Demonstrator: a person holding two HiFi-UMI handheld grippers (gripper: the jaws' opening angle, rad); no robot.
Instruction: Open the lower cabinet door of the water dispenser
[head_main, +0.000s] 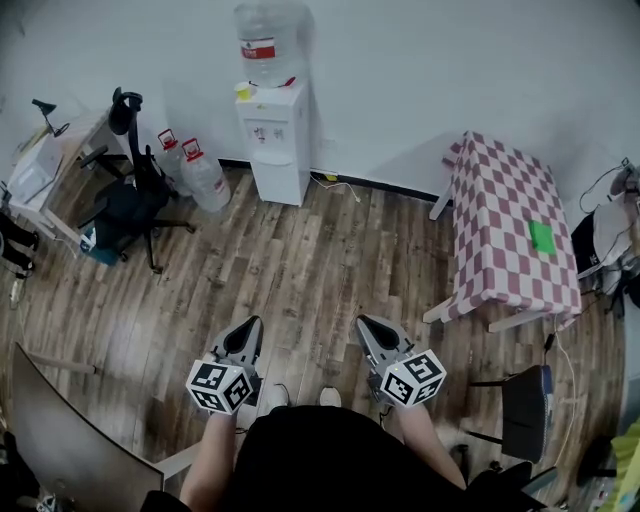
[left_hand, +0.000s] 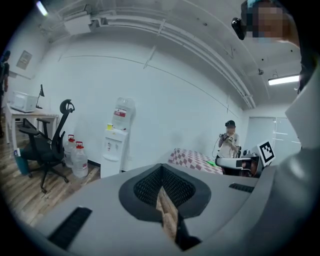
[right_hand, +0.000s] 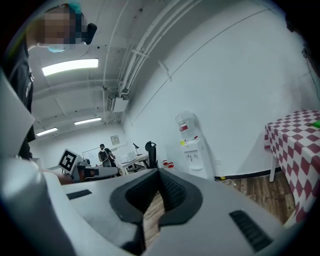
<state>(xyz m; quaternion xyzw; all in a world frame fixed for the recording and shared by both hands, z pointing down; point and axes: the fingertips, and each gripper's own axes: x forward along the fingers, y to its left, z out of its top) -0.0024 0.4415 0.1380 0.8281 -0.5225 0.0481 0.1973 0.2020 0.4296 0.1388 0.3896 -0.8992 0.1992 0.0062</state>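
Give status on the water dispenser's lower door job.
Done: nothing visible; the lower cabinet door of the water dispenser looks shut. In hand: the left claw and the right claw are both shut and empty, held close to the person, with a stretch of wood floor between them and the dispenser. Left: approach, grip the door, pull it open.

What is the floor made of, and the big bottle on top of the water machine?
The floor looks like wood or wood-look planks: matte brown streaky boards with seams between them. The bottle seems to be clear plastic: see-through, slightly shiny, with a red label.
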